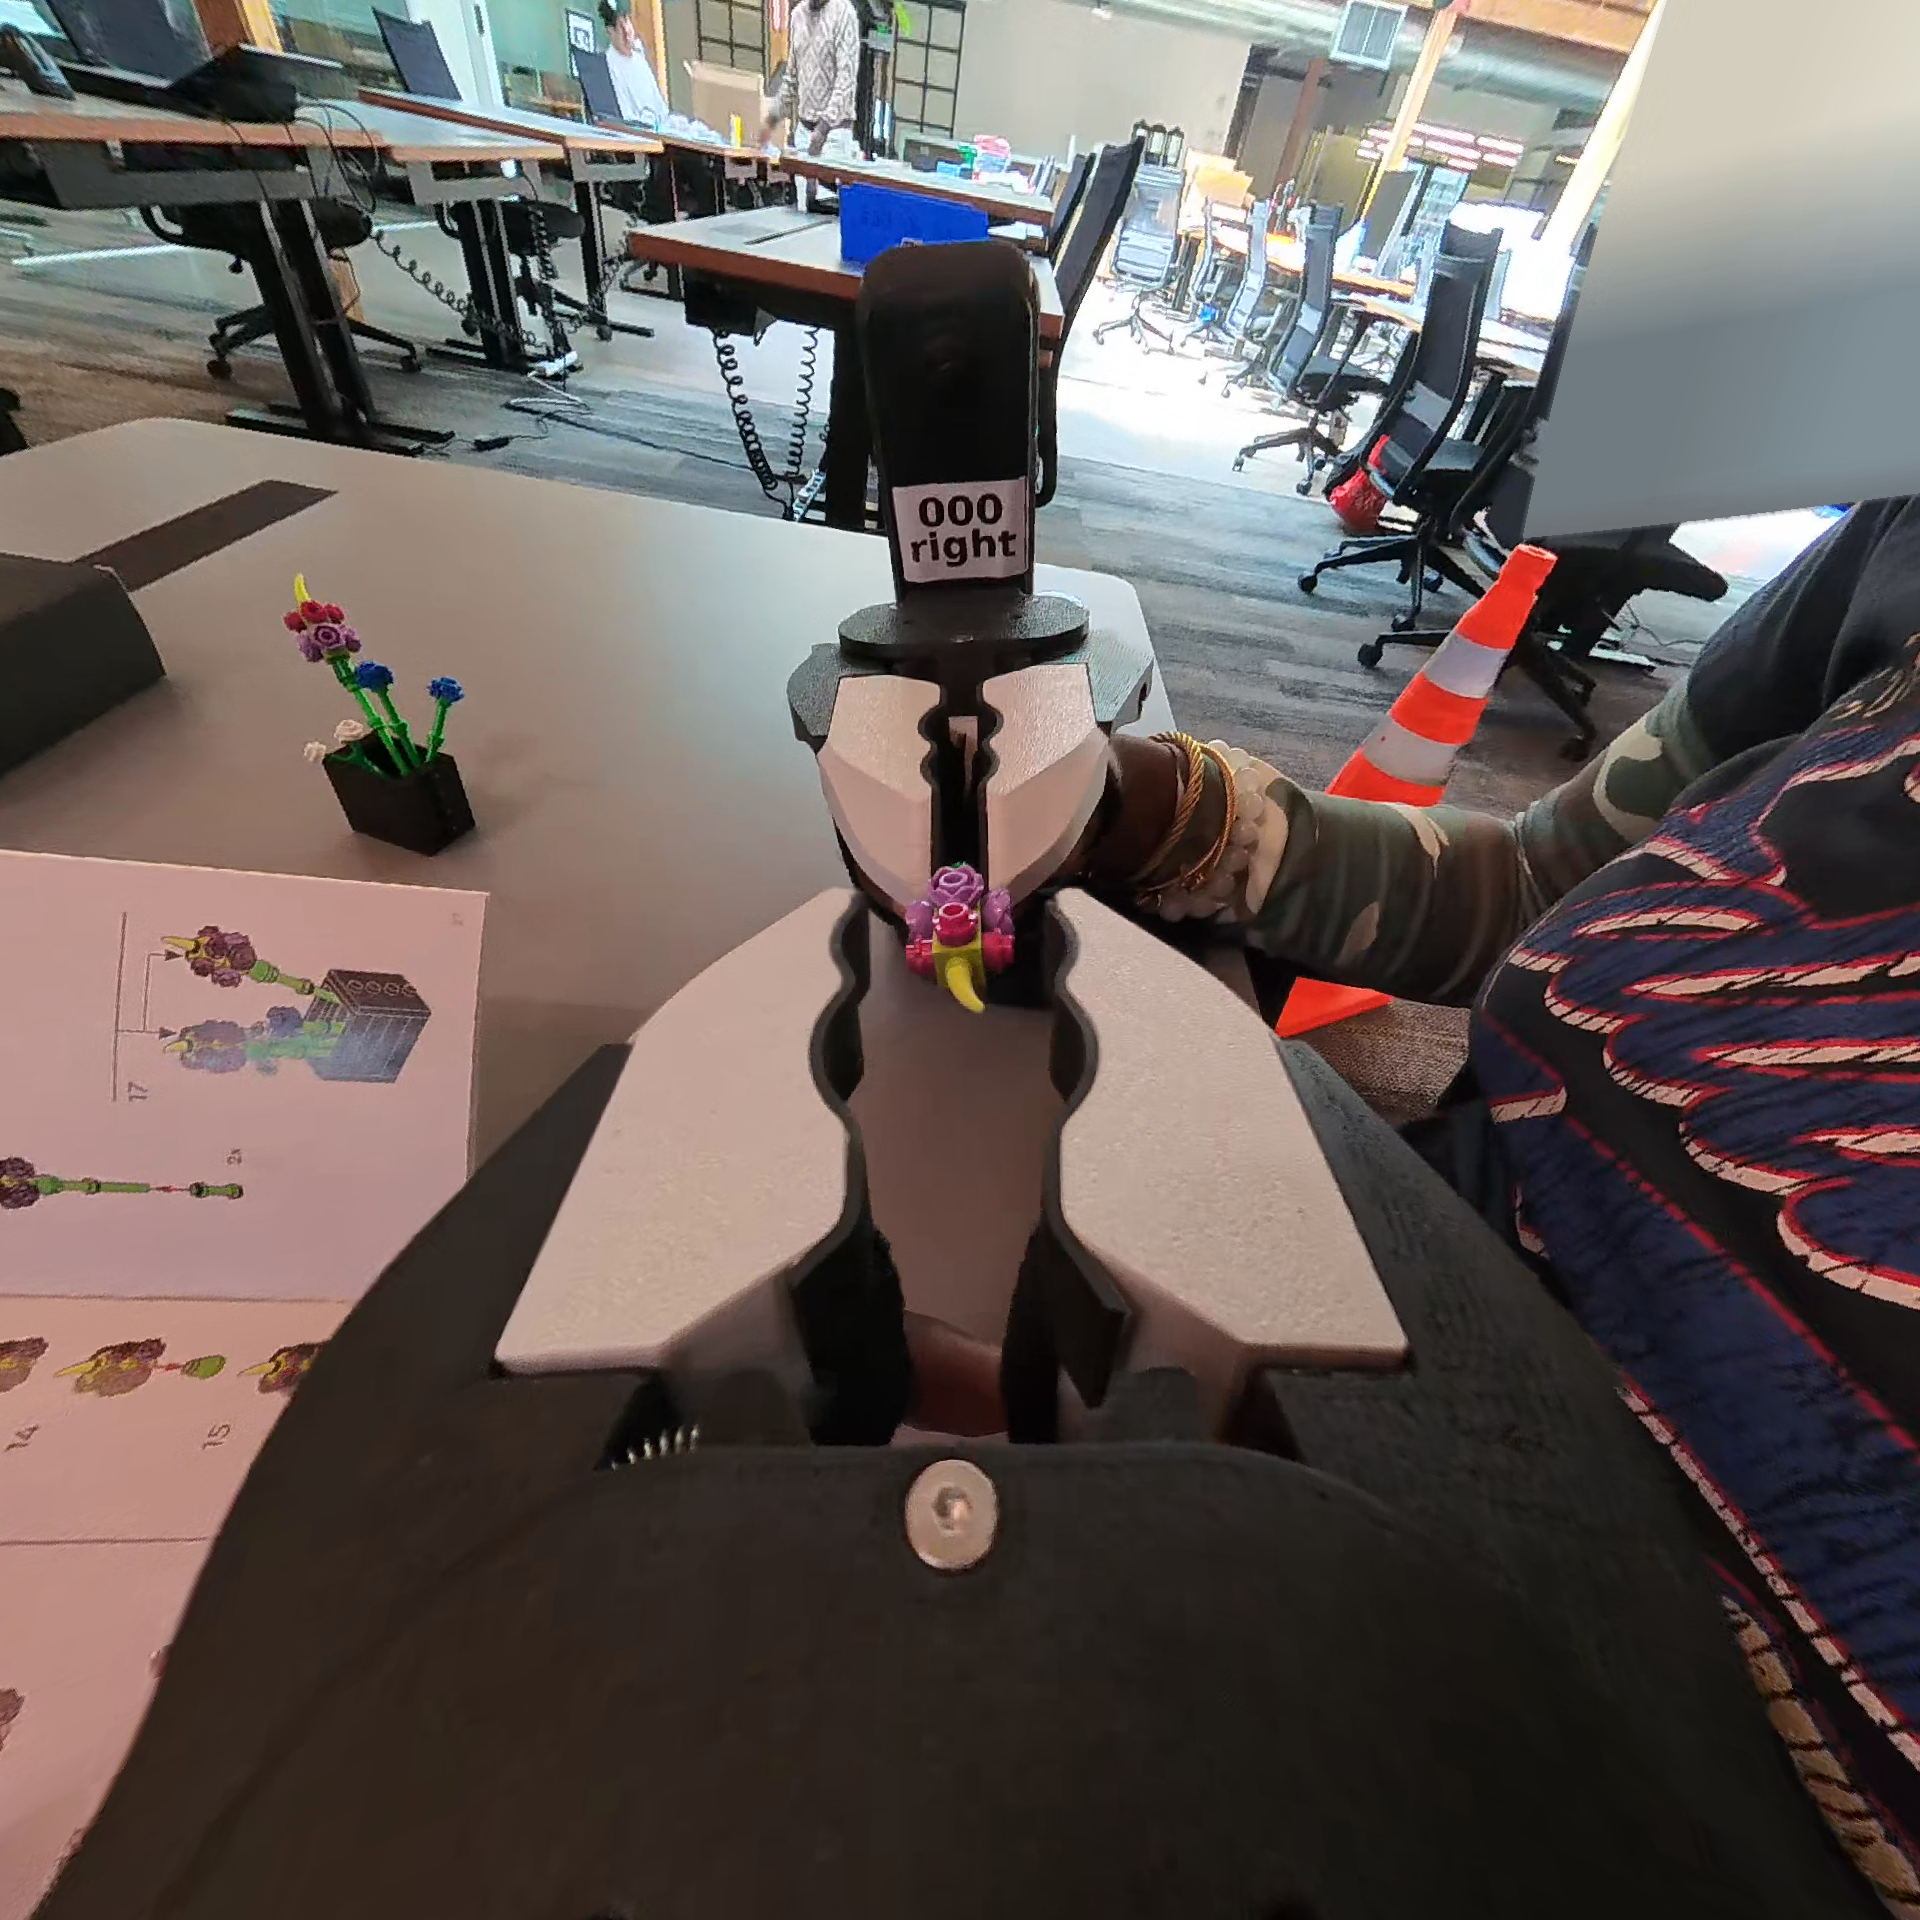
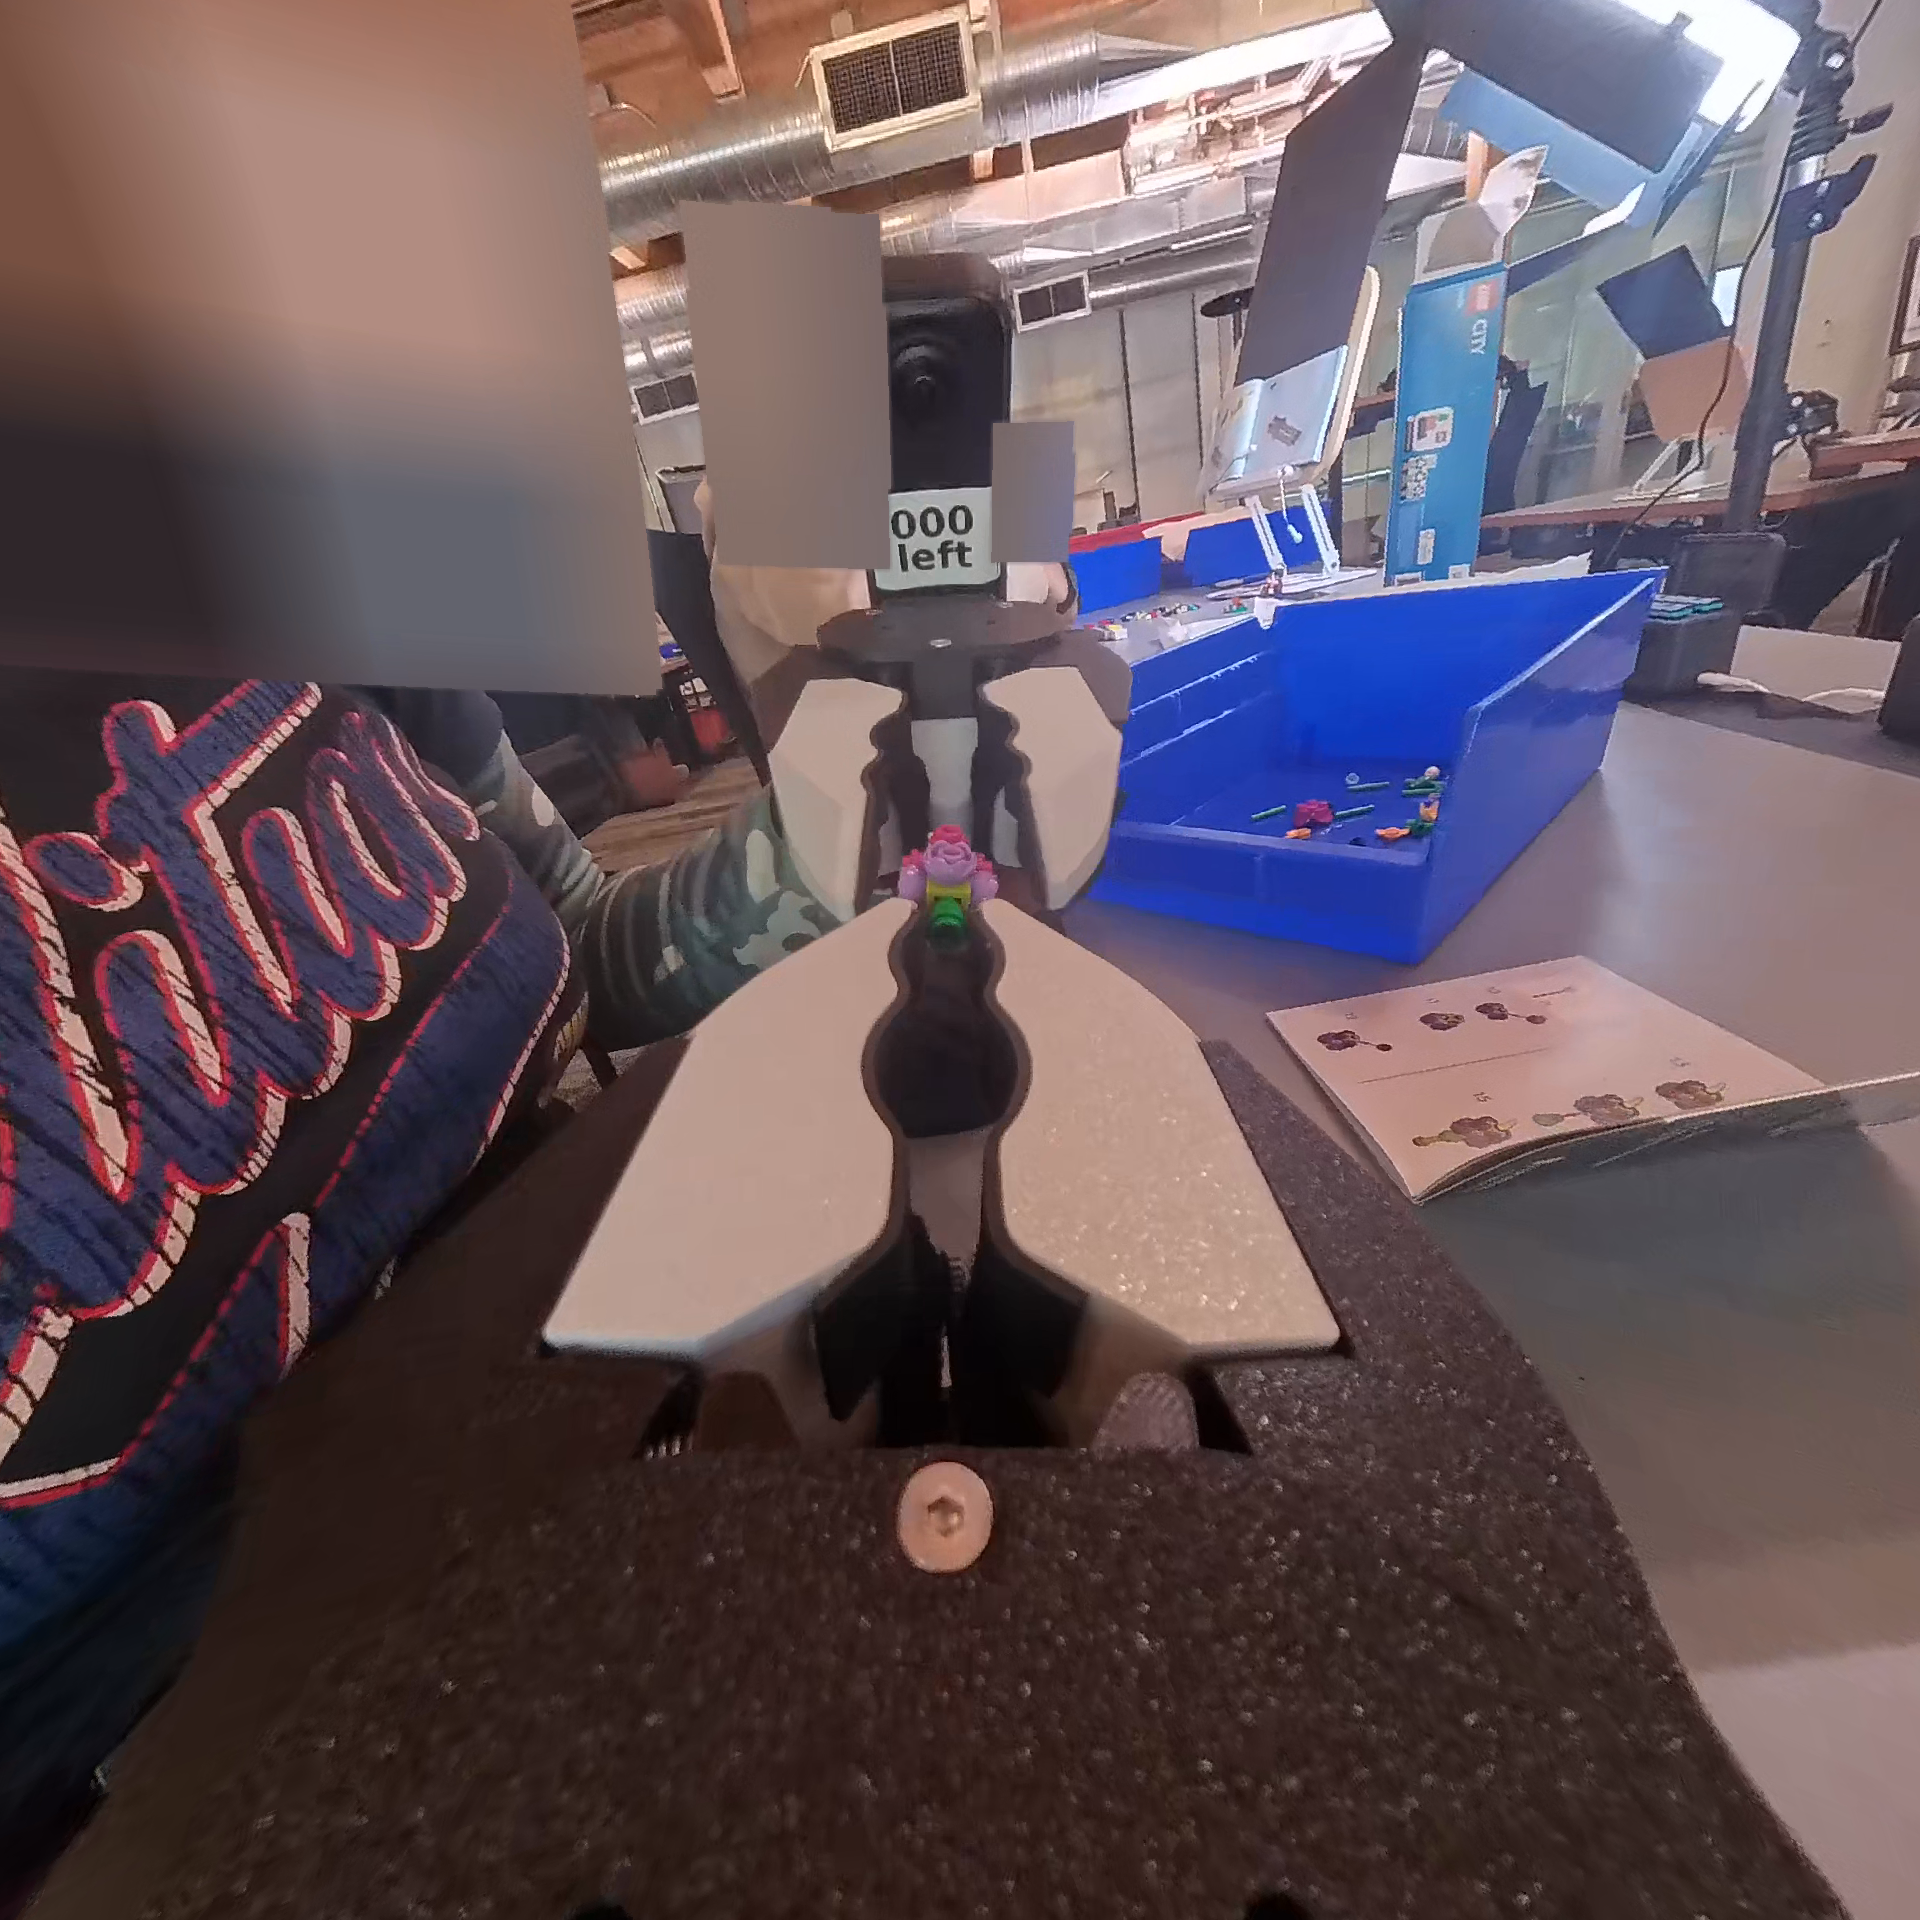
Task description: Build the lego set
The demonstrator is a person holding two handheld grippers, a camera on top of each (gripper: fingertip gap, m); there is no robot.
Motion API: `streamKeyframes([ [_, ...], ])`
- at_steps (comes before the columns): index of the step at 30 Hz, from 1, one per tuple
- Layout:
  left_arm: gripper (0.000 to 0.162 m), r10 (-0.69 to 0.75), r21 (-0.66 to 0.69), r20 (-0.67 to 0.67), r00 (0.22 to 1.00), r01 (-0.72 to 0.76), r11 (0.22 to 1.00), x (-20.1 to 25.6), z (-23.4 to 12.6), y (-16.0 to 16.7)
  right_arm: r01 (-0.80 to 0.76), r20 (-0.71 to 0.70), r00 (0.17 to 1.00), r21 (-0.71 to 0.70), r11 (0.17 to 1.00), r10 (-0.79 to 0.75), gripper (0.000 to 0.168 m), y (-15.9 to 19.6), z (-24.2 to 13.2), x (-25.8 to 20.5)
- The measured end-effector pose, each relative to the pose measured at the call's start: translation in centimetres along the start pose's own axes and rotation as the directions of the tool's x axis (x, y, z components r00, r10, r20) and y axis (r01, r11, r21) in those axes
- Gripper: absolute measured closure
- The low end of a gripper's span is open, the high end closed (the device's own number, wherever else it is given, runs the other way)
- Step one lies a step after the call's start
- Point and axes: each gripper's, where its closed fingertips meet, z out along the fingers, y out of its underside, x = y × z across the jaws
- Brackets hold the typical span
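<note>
A small lego flower cluster point(image 1: 956, 920) with purple and magenta blooms, a lime piece and a yellow-green horn is held above the table's near edge. My right gripper point(image 2: 945, 914) is shut on its short green stem point(image 2: 945, 920), with the blooms point(image 2: 948, 864) sticking out past the tips. The right gripper also shows head-on in the left wrist view point(image 1: 958, 878). My left gripper point(image 1: 956, 902) is open, its tips on either side of the cluster and apart from it. It faces the right wrist view point(image 2: 951, 883). A black lego pot point(image 1: 400, 790) with flowers stands on the table.
An open instruction booklet point(image 1: 208, 1091) lies on the grey table point(image 1: 644, 623); it also shows in the right wrist view point(image 2: 1538, 1081). A blue bin point(image 2: 1538, 717) holds several loose pieces point(image 2: 1340, 812). An orange cone point(image 1: 1455, 707) stands on the floor. The person's sleeve point(image 1: 1382, 862) is close by. Only a small space, under 4 cm, lies between the two pairs of fingers.
</note>
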Motion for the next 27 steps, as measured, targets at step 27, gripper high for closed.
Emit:
streamKeyframes([
  [27, 0.143, -0.253, 0.542, 0.117, 0.96, 0.152, 0.826, -5.8, -6.6, -2.2, -0.015, -0.092, 0.98, -0.92, 0.392, -0.179, 0.155, 10.6, 1.2, 3.2],
])
